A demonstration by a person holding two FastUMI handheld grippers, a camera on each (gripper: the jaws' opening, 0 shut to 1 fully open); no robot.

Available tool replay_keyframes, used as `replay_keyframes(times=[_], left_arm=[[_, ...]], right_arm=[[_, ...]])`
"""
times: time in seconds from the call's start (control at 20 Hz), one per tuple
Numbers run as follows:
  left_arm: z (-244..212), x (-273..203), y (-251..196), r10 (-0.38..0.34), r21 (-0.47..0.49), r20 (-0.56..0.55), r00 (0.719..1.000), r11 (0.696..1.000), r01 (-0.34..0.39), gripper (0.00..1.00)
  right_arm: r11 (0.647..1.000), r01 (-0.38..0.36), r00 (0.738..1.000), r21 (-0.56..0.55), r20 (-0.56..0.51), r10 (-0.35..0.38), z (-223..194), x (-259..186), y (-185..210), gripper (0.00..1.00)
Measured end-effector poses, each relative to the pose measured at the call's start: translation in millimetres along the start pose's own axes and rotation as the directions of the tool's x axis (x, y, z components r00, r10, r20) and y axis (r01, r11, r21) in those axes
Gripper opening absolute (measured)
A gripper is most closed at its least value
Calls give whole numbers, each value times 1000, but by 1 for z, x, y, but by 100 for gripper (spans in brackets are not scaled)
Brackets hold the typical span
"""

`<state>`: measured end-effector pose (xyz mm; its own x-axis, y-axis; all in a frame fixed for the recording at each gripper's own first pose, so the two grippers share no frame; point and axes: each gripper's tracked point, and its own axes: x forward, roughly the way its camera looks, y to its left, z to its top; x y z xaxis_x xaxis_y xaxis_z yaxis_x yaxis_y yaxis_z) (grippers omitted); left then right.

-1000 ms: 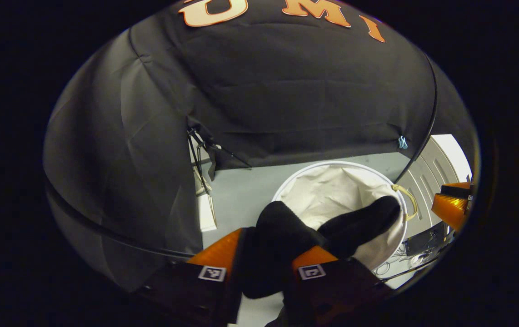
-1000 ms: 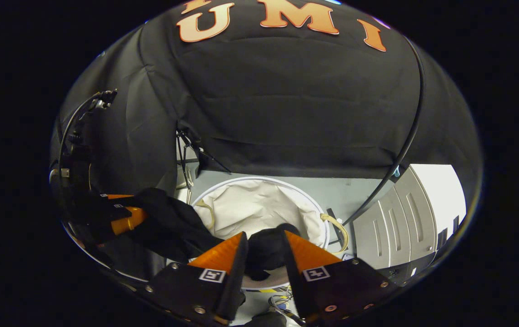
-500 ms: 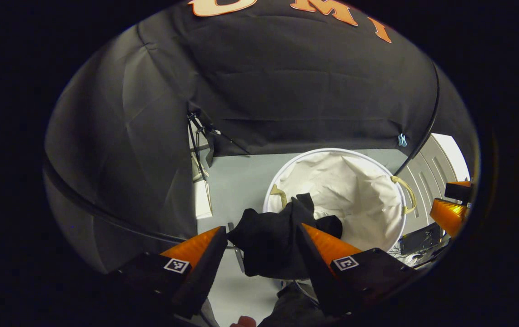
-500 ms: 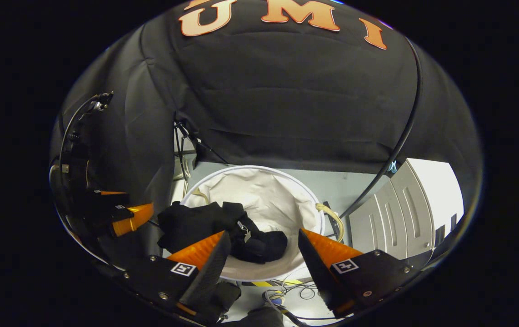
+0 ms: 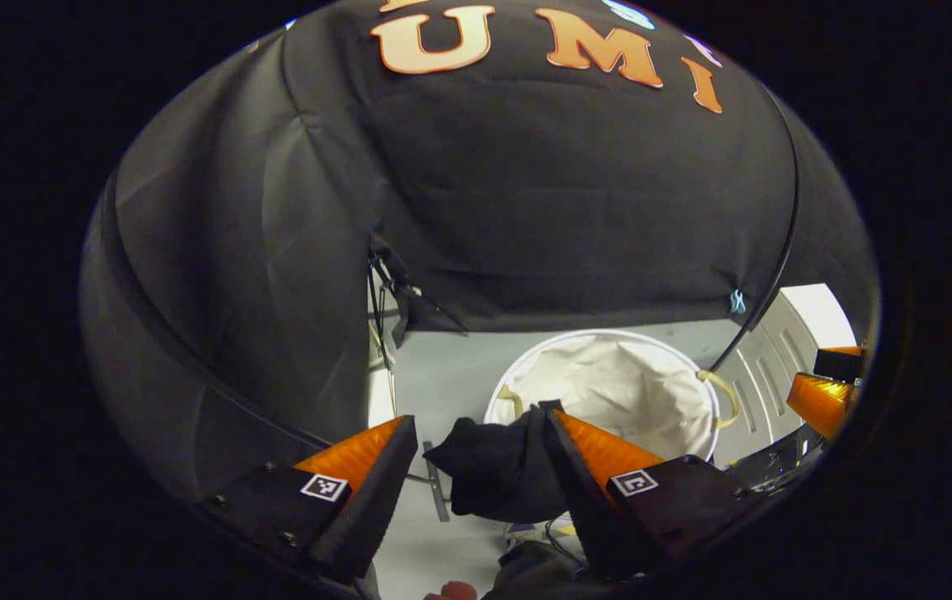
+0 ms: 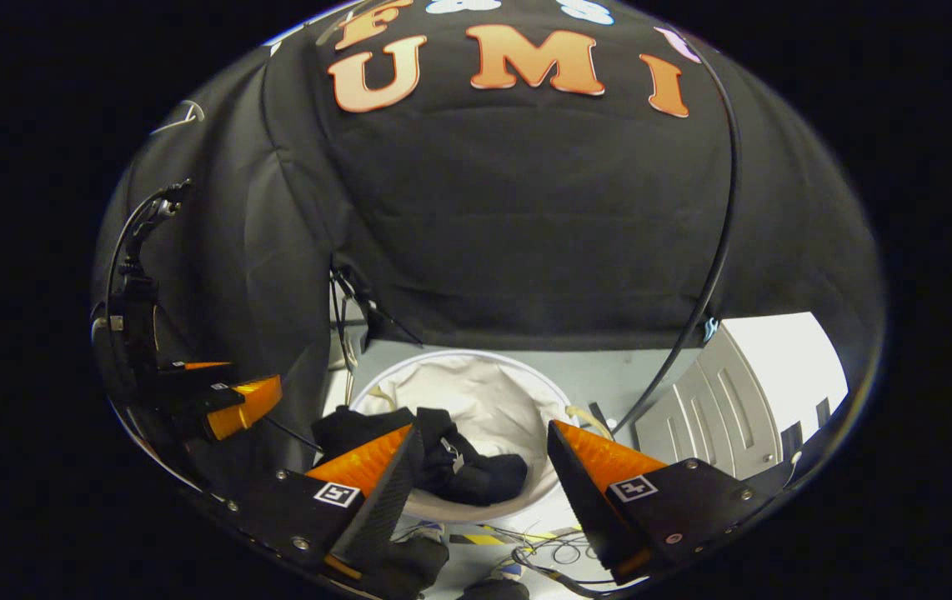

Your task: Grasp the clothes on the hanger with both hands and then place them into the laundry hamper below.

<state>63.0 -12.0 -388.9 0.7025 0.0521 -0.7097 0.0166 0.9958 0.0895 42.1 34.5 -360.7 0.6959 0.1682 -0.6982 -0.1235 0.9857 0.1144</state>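
Observation:
The black garment (image 5: pixel 497 471) lies over the near rim of the round white laundry hamper (image 5: pixel 622 392), part of it hanging outside. In the right gripper view the same garment (image 6: pixel 451 467) is draped over the hamper's (image 6: pixel 484 392) near-left rim and down inside. My left gripper (image 5: pixel 476 454) is open above the hamper's edge, nothing pinched between its orange fingers. My right gripper (image 6: pixel 483 454) is open too, above the hamper's mouth. The left gripper (image 6: pixel 230 404) appears at far left of the right gripper view; the right gripper (image 5: pixel 826 392) at far right of the left gripper view.
The hamper stands on a grey floor (image 5: pixel 443 375) against the black cloth wall. A grey ribbed panel (image 6: pixel 718 408) lies to its right. Loose cables (image 6: pixel 526 537) and a yellow-black tape strip are on the floor in front. A black stand (image 5: pixel 388 292) leans at the cloth's corner.
Both grippers opened and let the black garment fall onto the hamper's rim and into it. Both have since lifted away, so the hamper looks smaller and lower.

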Motion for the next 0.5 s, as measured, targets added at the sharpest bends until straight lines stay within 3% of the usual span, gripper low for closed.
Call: replay_keyframes(times=[0.25, 0.5], left_arm=[[68, -70, -15, 0, -3, 186, 982, 1000, 0, 98], [124, -162, -19, 49, -71, 363, 931, 997, -24, 98]], right_arm=[[997, -14, 982, -74, 189, 28, 72, -74, 1, 93], [993, -46, 942, -110, 325, 80, 136, -152, -4, 93]])
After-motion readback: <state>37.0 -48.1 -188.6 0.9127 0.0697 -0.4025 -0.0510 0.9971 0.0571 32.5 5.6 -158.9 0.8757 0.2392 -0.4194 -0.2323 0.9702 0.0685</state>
